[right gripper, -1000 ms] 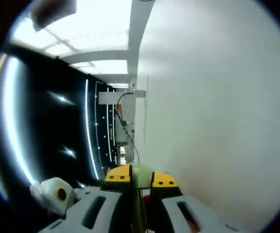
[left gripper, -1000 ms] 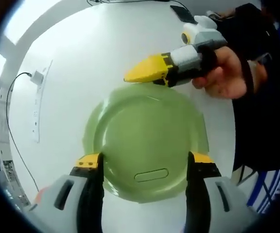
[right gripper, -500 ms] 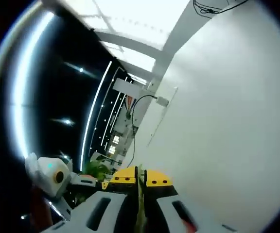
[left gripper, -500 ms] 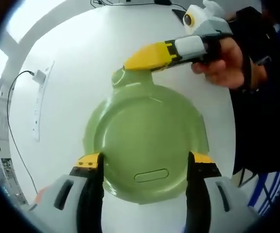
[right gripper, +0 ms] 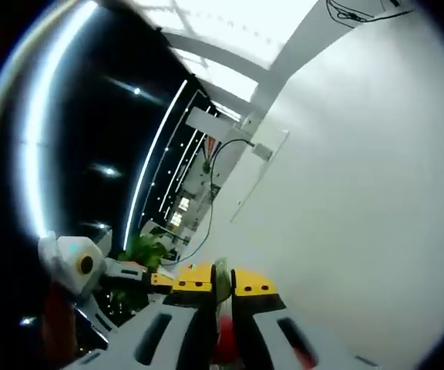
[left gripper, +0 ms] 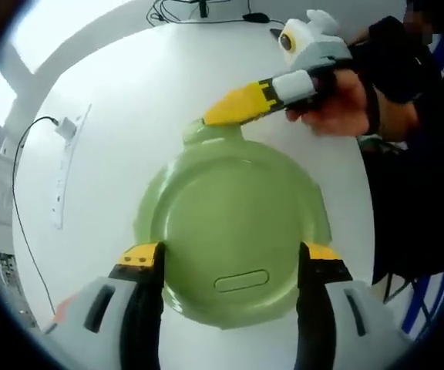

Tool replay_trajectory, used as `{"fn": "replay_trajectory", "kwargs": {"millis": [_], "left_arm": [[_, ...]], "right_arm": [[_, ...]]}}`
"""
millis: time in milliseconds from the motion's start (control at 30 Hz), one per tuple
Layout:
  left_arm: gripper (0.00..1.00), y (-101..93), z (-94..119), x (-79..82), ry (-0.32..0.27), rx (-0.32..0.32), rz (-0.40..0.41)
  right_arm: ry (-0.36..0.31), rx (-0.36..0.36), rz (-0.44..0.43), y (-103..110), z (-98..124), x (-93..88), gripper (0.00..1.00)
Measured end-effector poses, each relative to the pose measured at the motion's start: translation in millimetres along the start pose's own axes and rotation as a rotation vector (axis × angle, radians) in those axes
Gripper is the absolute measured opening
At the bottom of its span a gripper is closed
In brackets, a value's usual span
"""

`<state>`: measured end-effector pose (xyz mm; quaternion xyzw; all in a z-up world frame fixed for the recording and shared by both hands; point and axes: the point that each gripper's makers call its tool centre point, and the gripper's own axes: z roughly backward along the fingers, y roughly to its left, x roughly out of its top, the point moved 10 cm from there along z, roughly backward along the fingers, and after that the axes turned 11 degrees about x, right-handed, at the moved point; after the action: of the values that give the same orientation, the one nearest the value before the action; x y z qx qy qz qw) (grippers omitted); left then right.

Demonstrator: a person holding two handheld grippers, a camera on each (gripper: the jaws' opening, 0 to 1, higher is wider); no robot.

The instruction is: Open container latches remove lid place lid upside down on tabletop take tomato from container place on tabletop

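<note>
In the left gripper view the left tongs (left gripper: 230, 256) stand wide apart, one yellow-tipped jaw on either side of the round green lid (left gripper: 233, 223) at its 6 o'clock edge; whether the pads press the rim I cannot tell. The lid lies flat on its container on the white desk (left gripper: 114, 162), and its place between the jaws is the same as half a second ago.

At the lid's 12 o'clock edge the right tongs (left gripper: 206, 121), held by a hand (left gripper: 338, 104), come in from 2 o'clock, nearly shut on the latch tab (left gripper: 200, 132). A second ago the tab was hidden under the tips; now it stands up clear of the rim, and the tongs sit a little higher in the view (the camera has shifted slightly too).

In the right gripper view the right tongs (right gripper: 220, 276) are closed to a narrow slit with a thin green edge between them, as before.

Cables (left gripper: 191, 11) lie at the desk's far edge.
</note>
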<state>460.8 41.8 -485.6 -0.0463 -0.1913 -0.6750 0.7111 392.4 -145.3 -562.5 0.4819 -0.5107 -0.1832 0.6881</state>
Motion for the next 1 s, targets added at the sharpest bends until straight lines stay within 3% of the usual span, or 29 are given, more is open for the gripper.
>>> {"fn": "replay_trajectory", "kwargs": {"millis": [100,167,200,233,300,433,567,633,667,733,900,933,1000], "left_arm": [[0.6,-4.8,0,0.3,-0.02,0.014,0.028],[0.6,-6.5,1,-3.0,-0.056,0.026,0.054],[0.61,-2.1,0,-6.0,-0.085,0.036,0.075],[0.61,0.7,0,-9.4,-0.112,0.036,0.086],[0.61,-0.6,1,-14.2,-0.159,0.049,0.11],[0.55,-7.7,6,-26.1,-0.21,0.071,0.167],[0.51,-16.3,8,-30.4,-0.235,0.093,0.218],[0.51,-17.5,8,-32.5,-0.242,0.108,0.243],[0.51,-18.0,9,-34.1,-0.248,0.11,0.247],[0.51,-19.7,9,-37.8,-0.273,0.115,0.266],[0.52,-23.0,10,-49.1,-0.367,0.108,0.327],[0.53,-23.9,10,-51.0,-0.381,0.108,0.335],[0.54,-24.8,10,-53.4,-0.408,0.11,0.361]], "right_arm": [[0.039,0.02,0.176,2,8,8.4,0.07],[0.104,0.056,0.387,5,13,16.9,0.15],[0.114,0.041,0.456,7,15,22.6,0.16],[0.163,0.074,0.609,11,17,29.1,0.16],[0.232,0.114,0.794,17,18,39.2,0.15],[0.438,0.256,1.017,29,16,49.6,0.16],[0.692,0.374,1.371,43,3,51.0,0.24],[0.819,0.43,1.458,48,-8,50.0,0.25],[0.83,0.442,1.477,50,-14,51.4,0.25],[0.922,0.455,1.508,51,-22,54.6,0.25],[1.112,0.56,1.504,52,-37,58.6,0.3],[1.182,0.582,1.488,50,-41,56.6,0.3],[1.244,0.593,1.564,47,-52,53.6,0.33]]}}
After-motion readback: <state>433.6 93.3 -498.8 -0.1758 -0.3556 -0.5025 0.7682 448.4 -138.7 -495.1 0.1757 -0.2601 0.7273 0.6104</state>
